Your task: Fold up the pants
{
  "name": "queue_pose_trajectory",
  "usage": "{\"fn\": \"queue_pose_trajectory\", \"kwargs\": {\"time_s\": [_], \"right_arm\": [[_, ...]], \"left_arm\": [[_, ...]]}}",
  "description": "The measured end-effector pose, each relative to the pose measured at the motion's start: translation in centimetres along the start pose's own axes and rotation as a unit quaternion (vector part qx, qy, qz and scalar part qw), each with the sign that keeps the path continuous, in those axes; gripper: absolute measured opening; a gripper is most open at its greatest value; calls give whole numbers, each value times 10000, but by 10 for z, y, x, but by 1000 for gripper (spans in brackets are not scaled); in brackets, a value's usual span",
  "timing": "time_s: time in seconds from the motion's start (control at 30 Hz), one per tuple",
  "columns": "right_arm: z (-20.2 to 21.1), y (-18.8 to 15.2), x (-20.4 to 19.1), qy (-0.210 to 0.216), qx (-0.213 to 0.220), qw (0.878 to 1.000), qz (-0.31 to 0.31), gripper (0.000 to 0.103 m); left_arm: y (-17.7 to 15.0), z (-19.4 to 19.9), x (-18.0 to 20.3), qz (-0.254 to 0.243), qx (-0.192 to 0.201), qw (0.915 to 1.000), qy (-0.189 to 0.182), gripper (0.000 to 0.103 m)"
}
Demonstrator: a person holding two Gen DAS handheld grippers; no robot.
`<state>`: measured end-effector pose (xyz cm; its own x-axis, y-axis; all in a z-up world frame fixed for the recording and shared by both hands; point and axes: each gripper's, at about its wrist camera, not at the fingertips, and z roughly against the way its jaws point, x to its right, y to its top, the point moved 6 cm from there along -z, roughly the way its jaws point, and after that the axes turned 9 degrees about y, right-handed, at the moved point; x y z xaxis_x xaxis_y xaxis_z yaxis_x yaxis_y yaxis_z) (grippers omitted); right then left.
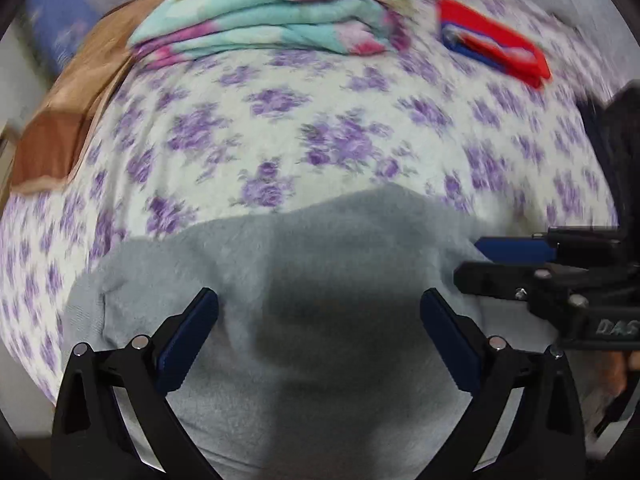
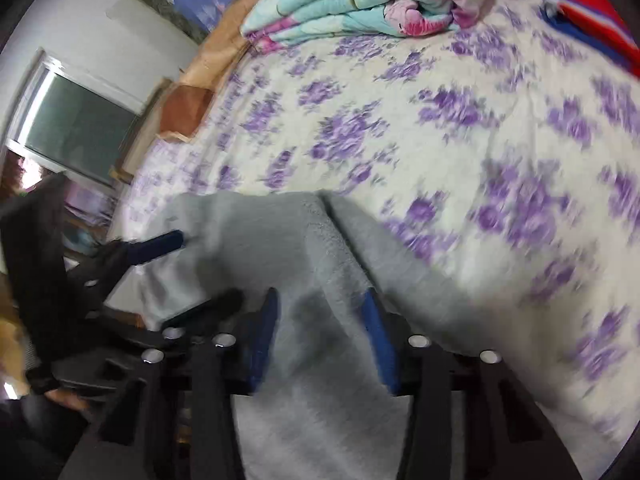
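Observation:
Grey pants [image 1: 304, 264] lie flat on the flower-print bed sheet [image 1: 280, 128], at its near edge. My left gripper [image 1: 318, 300] hovers over them, its blue-padded fingers spread wide with nothing pinched. In the right wrist view it reaches in from the left edge over the pants' left end [image 2: 192, 276]. My right gripper [image 2: 319, 306] is open above the pants [image 2: 280, 240], close to a fold line in the cloth; grey fabric shows in the gap between its pads, and I see no pinch. It enters the left wrist view [image 1: 476, 260] sideways from the right.
A folded turquoise and pink quilt [image 1: 272, 20] lies at the far side of the bed. A red and blue folded item [image 1: 496, 44] sits at the far right. A tan pillow [image 1: 76, 92] rests at the left edge; a window [image 2: 76, 128] is beyond.

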<state>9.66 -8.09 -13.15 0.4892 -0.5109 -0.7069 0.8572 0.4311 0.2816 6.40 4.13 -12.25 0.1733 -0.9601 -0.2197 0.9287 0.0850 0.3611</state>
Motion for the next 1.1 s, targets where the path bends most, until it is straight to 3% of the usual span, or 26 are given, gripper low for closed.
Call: {"fn": "queue_pose_trajectory", "kwargs": {"time_s": [0.07,0.17,0.23,0.37,0.53,0.57,0.63,0.77,0.97,1.1], "right_arm": [[1,-12,-1,88,-146,9998,65,44],[2,-24,7,306,-288,9990,-176,44],[3,-27,6,438,-373,9982,-190,50],[-3,-28,5,387,-629,9972,-72,52],[-9,-23,0,481,-801,9956,87,62],[-8,-22,0,489,-832,9953,97,62],[-7,-18,-2,494,-853,9950,156,60],[-5,-11,-5,277,-1054,9933,396,60],[17,28,-2,290,-453,9983,207,61],[-6,50,-5,394,-404,9984,-103,61]], "left_arm": [[1,-5,1,-66,106,9998,153,99],[3,-17,0,224,-68,9997,-117,99],[4,-26,-1,323,-176,9992,-145,99],[1,-41,0,435,-352,9981,-256,98],[13,-25,-15,950,-103,9925,-762,98],[14,-27,-13,887,-152,9925,-823,98],[9,-48,-4,514,-475,9958,-589,98],[5,-69,-2,484,-614,9949,-640,99],[3,-68,-2,397,-511,9958,-655,99],[-1,-65,-1,368,-435,9962,-653,99]]}}
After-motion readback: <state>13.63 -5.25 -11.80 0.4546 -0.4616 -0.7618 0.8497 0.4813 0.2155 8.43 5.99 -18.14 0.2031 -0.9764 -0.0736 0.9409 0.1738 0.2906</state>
